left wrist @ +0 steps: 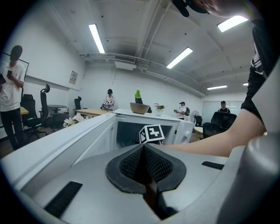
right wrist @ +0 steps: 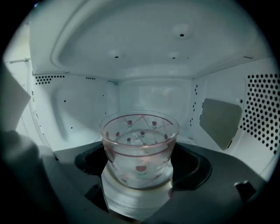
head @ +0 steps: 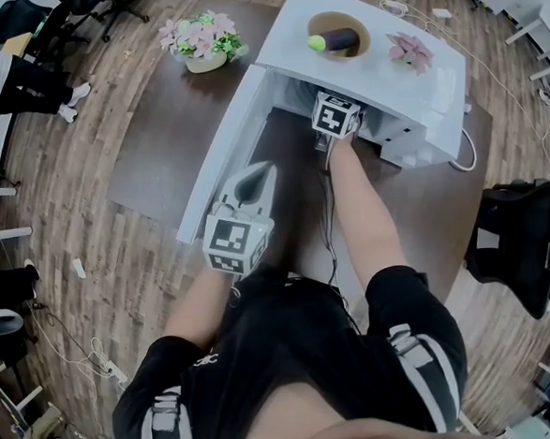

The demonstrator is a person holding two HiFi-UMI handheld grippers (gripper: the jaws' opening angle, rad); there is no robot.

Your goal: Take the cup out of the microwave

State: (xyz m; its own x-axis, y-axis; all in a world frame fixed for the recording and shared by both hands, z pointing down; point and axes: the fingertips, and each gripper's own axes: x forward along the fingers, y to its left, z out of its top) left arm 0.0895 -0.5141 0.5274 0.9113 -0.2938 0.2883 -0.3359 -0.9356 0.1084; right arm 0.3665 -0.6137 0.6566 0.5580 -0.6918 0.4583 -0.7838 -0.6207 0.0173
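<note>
A pot of pink and white flowers (head: 201, 41) is standing at the far left of the dark bench (head: 161, 137). Just right of it the door (head: 227, 142) of the white microwave (head: 388, 84) is hanging wide open towards the person.

The left gripper (head: 256, 174) is hovering in front of that door, outside the oven. In the left gripper view its fingers (left wrist: 131, 164) are pressing flat against each other along one seam, with nothing between them.

Further right, the person's right forearm (head: 363, 208) is reaching forward, and the right gripper (right wrist: 140, 165) is poking into the microwave's mouth. Only its marker cube (head: 335, 116) is showing in the head view.

In the right gripper view the cup (right wrist: 139, 146), clear glass with small red flowers, is standing upright on the pale floor inside the microwave, about midway between the perforated side walls. The right gripper's fingers (right wrist: 197, 168) are standing apart by just the cup's width. Their dark pads are meeting its two sides, so they are gripping it low on the body.

On top of the microwave a round bowl (head: 322, 21) is holding a green and purple item (head: 335, 40). A cluster of pink blooms (head: 412, 51) is lying to its right.
</note>
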